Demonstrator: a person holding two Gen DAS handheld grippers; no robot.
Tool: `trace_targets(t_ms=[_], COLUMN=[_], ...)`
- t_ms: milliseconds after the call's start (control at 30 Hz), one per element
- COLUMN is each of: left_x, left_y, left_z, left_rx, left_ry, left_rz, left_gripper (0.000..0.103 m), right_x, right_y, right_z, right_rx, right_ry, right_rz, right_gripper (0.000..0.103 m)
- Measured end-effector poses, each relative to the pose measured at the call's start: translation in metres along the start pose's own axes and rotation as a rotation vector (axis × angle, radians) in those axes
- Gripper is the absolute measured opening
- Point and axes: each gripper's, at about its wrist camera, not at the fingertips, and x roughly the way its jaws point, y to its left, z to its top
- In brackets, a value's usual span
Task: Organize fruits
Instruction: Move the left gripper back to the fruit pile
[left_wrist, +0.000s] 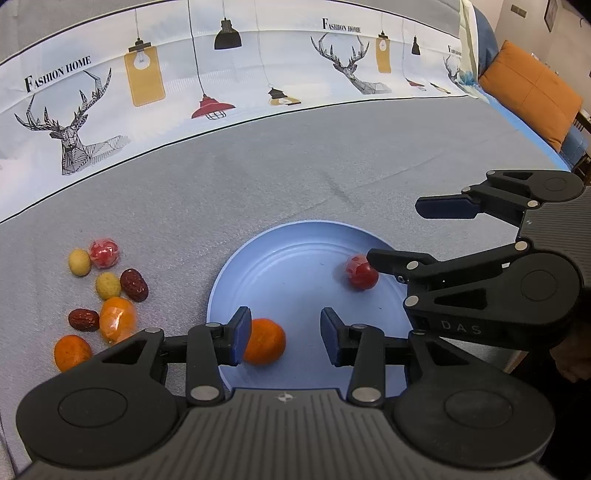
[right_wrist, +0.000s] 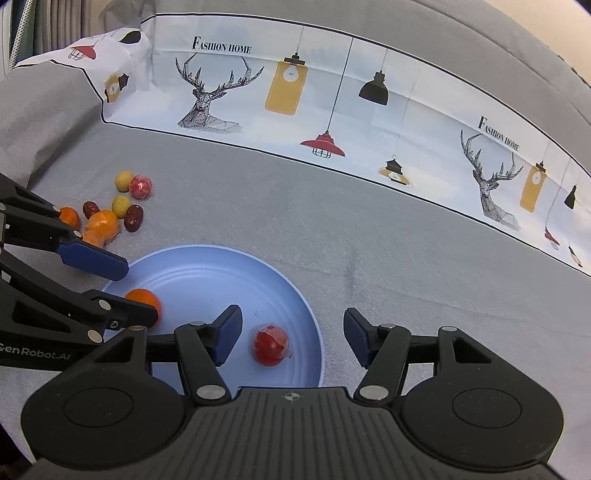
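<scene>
Both grippers are showing black linkage arms with silver rivets, round hinge discs and a ribbed grey body bearing a small compass mark. The left gripper (left_wrist: 284, 334) and right gripper (right_wrist: 293, 338) are carrying dark blue fingertip pads (left_wrist: 240, 336). White lettering is running along their sides.

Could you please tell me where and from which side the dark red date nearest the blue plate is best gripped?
Grip the dark red date across its narrow middle, coming from above. It lies flat and oblong, with a yellow fruit close on its left, so set the fingers astride its short axis.
</scene>
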Motion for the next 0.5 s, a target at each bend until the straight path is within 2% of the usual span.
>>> trace_targets(t_ms=[400, 467, 500], left_x=[-0.0014, -0.0014, -0.0019], left_y=[0.0021, 0.0024, 0.0026], left_z=[0.0021, 0.0030, 0.0036], left_rx=[-0.005, -0.005, -0.004], left_ry=[-0.005, -0.010, -0.018], left_rz=[0.018, 0.038, 0.055], left_gripper=[0.046, 0.047, 0.051], right_x=[-0.0036, -0.0038, -0.0040], right_y=[-0.0005, -0.0009, -0.0019], right_z=[-0.0009, 0.0004, 0.0001], right_rx=[0.011, 0.015, 0.018], right_ry=[-0.014, -0.017, -0.019], right_rz=[-0.013, -0.016, -0.018], right_gripper=[0.063, 0.063, 0.063])
